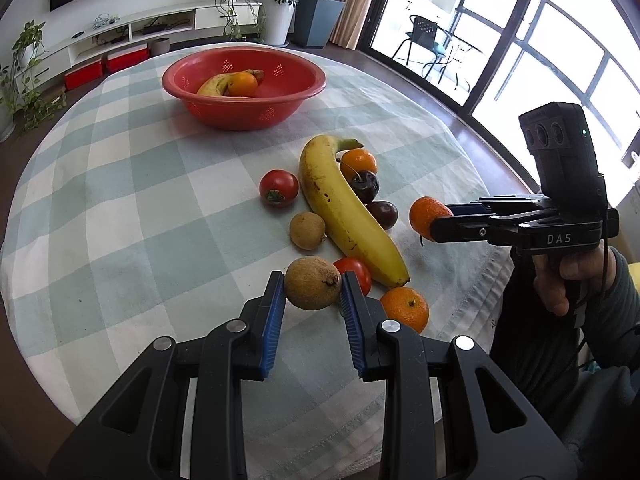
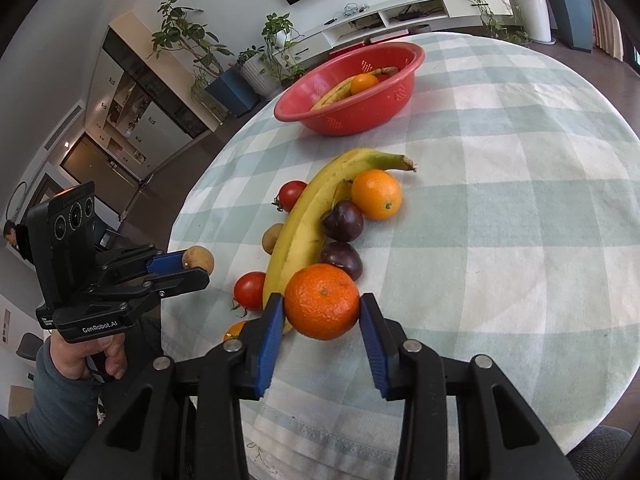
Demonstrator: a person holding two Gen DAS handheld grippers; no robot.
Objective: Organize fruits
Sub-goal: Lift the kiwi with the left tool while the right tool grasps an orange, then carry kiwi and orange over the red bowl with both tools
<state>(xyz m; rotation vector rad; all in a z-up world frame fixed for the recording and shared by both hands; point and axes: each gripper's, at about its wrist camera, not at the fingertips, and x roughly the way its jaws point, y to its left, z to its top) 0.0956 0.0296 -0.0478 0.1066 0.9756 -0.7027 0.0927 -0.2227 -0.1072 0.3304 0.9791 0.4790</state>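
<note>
Fruit is held in both tools: the left gripper (image 1: 313, 289) is clamped on a brown fruit (image 1: 313, 288), the right gripper (image 2: 322, 307) on a mandarin (image 2: 322, 301), probably for the red bowl (image 1: 244, 120) farther on the table.

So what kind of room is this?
Most likely a home living room: a low white media shelf beneath a dark screen, potted plants, and a round table with a checked cloth.

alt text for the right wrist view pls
The right gripper holds a tangerine between its blue fingers over a checked tablecloth. Behind lie a banana, tomatoes, dark plums and a red bowl; at left, the left gripper holds a small brown fruit.
</note>
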